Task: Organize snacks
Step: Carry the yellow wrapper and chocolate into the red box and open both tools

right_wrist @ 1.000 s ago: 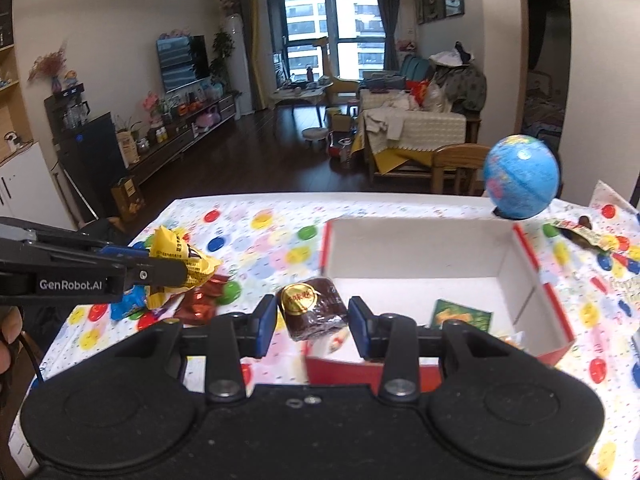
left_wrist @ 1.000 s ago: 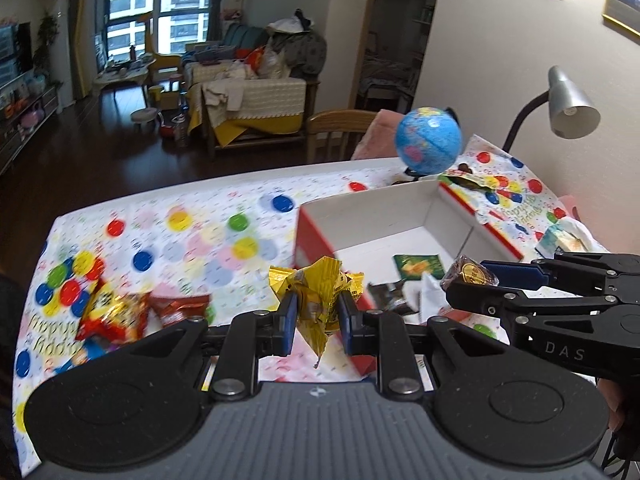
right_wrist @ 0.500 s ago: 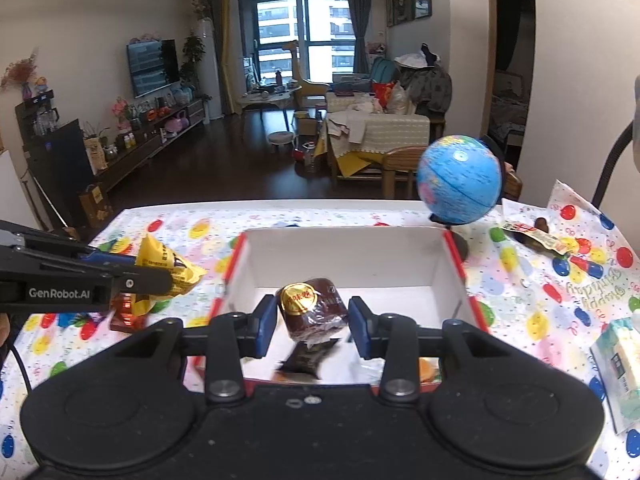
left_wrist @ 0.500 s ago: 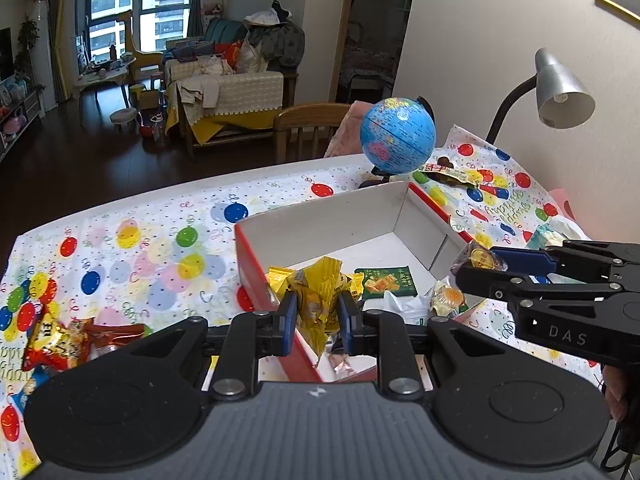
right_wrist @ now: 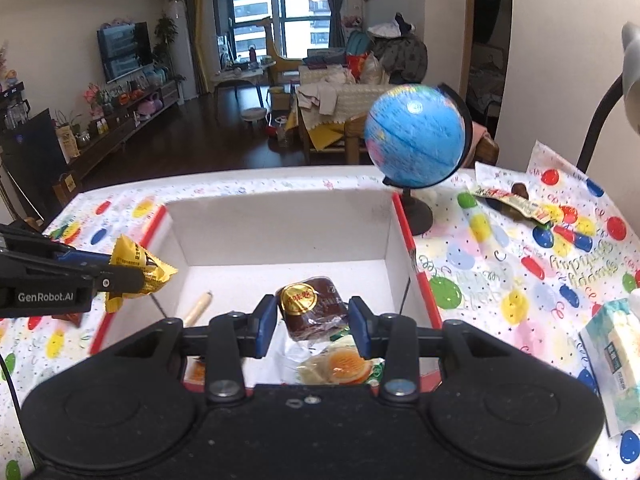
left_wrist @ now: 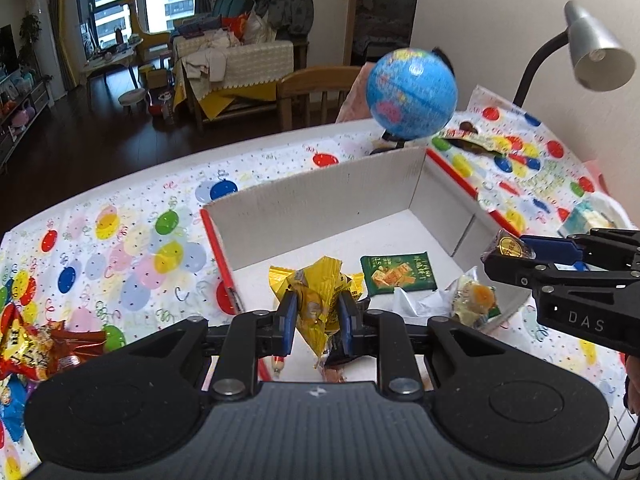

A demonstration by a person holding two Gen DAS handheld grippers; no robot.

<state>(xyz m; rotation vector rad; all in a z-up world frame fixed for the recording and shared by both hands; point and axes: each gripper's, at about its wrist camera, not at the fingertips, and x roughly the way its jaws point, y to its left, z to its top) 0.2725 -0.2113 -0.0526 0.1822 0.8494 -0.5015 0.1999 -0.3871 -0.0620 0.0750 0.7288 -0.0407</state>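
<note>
Both grippers are now hanging over the box (right_wrist: 280,216), having come in from above the table since a second ago. Left gripper (left_wrist: 316,316) is clamping a yellow packet (left_wrist: 316,292) above the box's near left corner; right gripper (right_wrist: 312,316) is squeezing a brown cake (right_wrist: 312,308) with a gold seal, above the box's near edge. Already lying inside are a green packet (left_wrist: 398,274), an orange-filled pastry (right_wrist: 340,366) and some white wrappers (left_wrist: 412,304). More snacks (left_wrist: 36,344) are waiting on the table (left_wrist: 132,236) by its left edge, outside the box. A globe (right_wrist: 416,136) is standing just behind the box's far right corner (a lamp (left_wrist: 596,56) beyond it). Risk, as I judge it: the yellow packet is hovering close to the left wall, so a release there could be bouncing it onto the table; the two grippers are also working close together and could be knocking each other.
</note>
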